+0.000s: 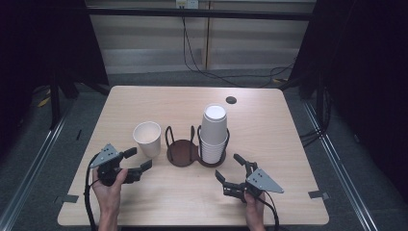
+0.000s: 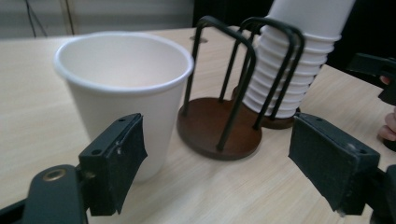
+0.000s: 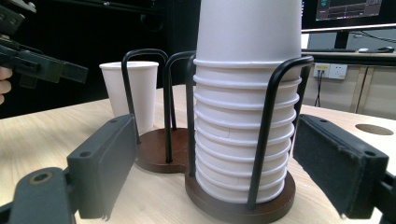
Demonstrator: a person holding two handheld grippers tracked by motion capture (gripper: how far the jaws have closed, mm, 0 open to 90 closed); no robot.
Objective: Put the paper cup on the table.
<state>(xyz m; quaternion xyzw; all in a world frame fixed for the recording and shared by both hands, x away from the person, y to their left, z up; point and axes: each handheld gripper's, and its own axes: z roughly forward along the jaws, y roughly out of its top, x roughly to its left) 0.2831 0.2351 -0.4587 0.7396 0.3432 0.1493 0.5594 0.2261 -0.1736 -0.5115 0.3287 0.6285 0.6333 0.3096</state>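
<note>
Between the gaping left tongs (image 2: 219, 168) the light paper cup (image 2: 123, 93) could tip if nudged; right tongs (image 3: 229, 172) also gape, holding nothing.

A light wooden rectangular table (image 1: 144, 101) stands on a grey carpeted floor (image 1: 385, 159). Near its far edge, right of the middle, is 1 dark round hole (image 1: 231, 100); the right gripper view shows it too (image 3: 373, 129). Thin black cables (image 1: 202, 67) hang down the pale panelled back wall (image 1: 144, 43) and trail over the floor behind the table. 2 small grey tape patches lie on the floor by the near corners, 1 left (image 1: 68, 198) and 1 right (image 1: 317, 194). In the right gripper view, a lit computer screen (image 3: 348, 9) glows above a white wall socket (image 3: 332, 71).
</note>
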